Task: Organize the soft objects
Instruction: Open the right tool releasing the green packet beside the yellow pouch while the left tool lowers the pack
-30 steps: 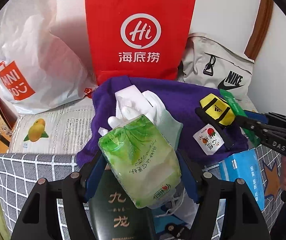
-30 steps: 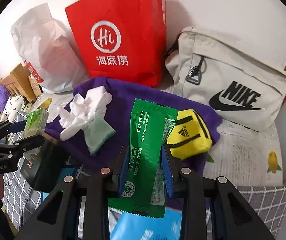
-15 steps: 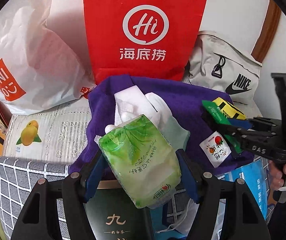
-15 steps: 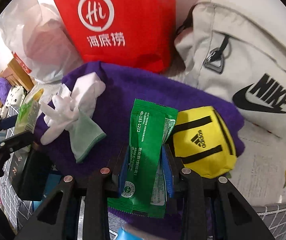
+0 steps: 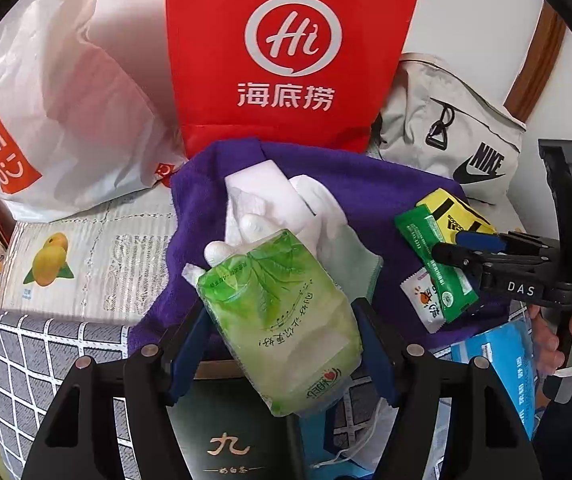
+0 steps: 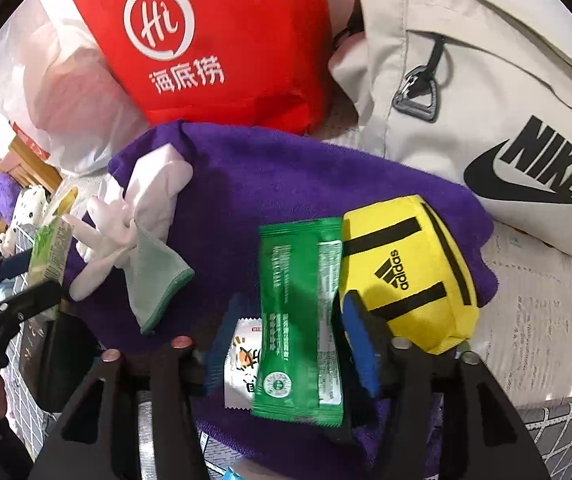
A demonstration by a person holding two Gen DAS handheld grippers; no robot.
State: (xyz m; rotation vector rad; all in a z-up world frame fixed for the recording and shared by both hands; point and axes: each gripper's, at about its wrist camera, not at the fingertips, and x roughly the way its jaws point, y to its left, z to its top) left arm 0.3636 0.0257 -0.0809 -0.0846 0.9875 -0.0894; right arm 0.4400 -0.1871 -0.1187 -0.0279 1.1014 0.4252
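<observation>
Over the purple towel (image 6: 286, 184), right hand-held gripper (image 6: 286, 336) opening, freeing the green sachet (image 6: 300, 312); left hand-held gripper (image 5: 282, 344) clamping the tissue pack (image 5: 286, 320).

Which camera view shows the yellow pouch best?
The right wrist view: the yellow pouch lies close, with its whole front and logo visible on the purple towel. In the left wrist view it is small and half hidden behind the green packet.

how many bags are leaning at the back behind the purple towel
3. The white plastic bag at left, the red paper bag in the middle, and the beige Nike bag at right. Others may be hidden behind them.
</observation>
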